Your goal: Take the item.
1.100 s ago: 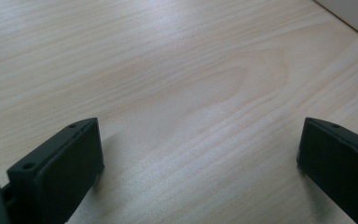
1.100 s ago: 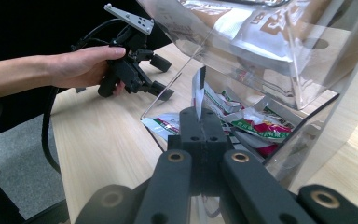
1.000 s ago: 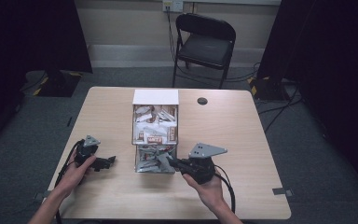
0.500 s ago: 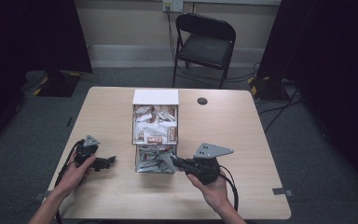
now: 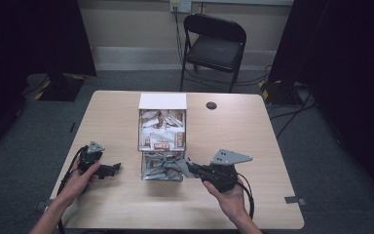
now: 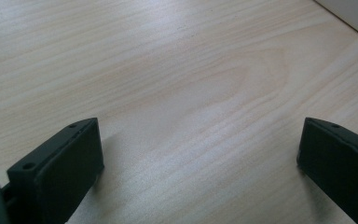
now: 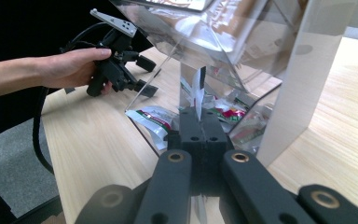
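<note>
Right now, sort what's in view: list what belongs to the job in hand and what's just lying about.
In the job:
- right gripper, shut on a packet
- clear dispenser holding the packets

Lying about:
- left gripper, open over bare table
- folding chair
- black disc on the table

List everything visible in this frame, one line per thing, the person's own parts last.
Table: one, light wood, centre.
Clear dispenser box: one, white lid, mid-table.
Sachets: many, silver and brown-white, in the box and its lower tray.
Folding chair: one, black, behind the table.
Black disc: one, far side of the table.
Left tool: one, black, open, on the table left of the box.
Right tool: one, black, shut on a sachet at the tray.
</note>
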Demonstrator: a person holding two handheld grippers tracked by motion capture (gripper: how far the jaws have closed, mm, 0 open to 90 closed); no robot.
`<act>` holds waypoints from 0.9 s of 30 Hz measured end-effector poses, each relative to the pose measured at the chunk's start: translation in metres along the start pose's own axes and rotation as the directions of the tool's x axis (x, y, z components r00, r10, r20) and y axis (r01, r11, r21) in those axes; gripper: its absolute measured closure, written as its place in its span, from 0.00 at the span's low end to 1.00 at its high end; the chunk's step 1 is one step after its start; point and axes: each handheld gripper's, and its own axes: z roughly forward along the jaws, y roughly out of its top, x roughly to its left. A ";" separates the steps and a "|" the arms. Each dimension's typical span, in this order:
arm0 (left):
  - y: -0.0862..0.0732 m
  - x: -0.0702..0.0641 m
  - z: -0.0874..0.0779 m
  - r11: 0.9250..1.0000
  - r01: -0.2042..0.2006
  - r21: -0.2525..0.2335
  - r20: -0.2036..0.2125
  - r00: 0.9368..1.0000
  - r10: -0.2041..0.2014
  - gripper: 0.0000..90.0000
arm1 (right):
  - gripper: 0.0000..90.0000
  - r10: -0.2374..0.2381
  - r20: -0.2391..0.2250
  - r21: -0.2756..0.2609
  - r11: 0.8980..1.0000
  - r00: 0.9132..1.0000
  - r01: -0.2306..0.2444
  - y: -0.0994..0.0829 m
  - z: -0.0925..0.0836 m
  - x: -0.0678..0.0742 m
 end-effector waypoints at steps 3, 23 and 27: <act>0.000 0.000 0.000 1.000 0.000 0.000 0.000 1.000 0.000 0.00 | 1.00 0.003 0.008 0.005 1.000 1.000 -0.003 -0.002 -0.001 -0.002; 0.000 0.000 0.000 1.000 0.001 -0.002 -0.001 1.000 -0.001 0.00 | 1.00 0.048 0.084 -0.043 0.998 0.995 -0.044 -0.001 -0.025 -0.028; 0.000 0.000 -0.001 1.000 -0.005 0.001 0.000 1.000 0.005 0.00 | 1.00 0.067 0.099 -0.063 0.996 0.993 -0.061 0.001 -0.028 -0.038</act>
